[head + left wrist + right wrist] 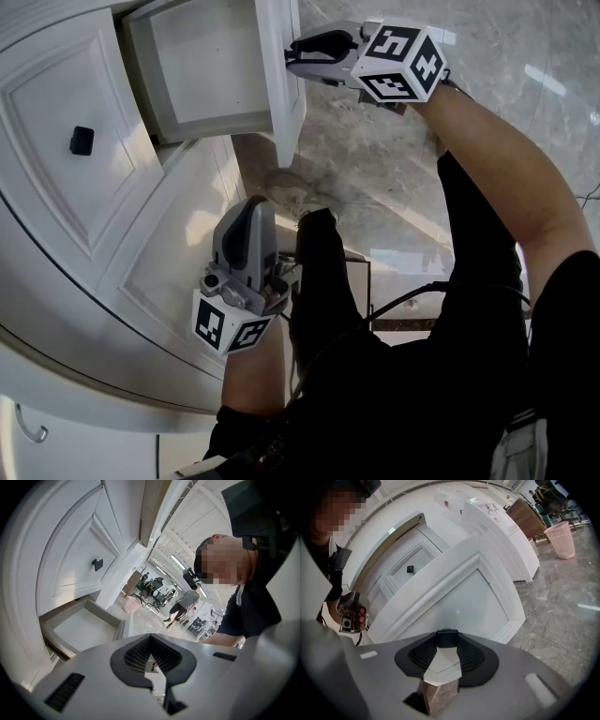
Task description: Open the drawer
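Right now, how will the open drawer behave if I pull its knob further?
The drawer looks empty, so it is probably light. Its panelled front looks rigid and should not flex. The knob is small and smooth, so the jaws might slip if pulled at an angle.

No word, number or brand name can be read in any of the views. In the head view, the upper marker cube (403,64) and the lower marker cube (230,326) carry only black and white square patterns on their faces. These are blocks, not letters or digits. The white cabinet fronts have no label or sign on them.
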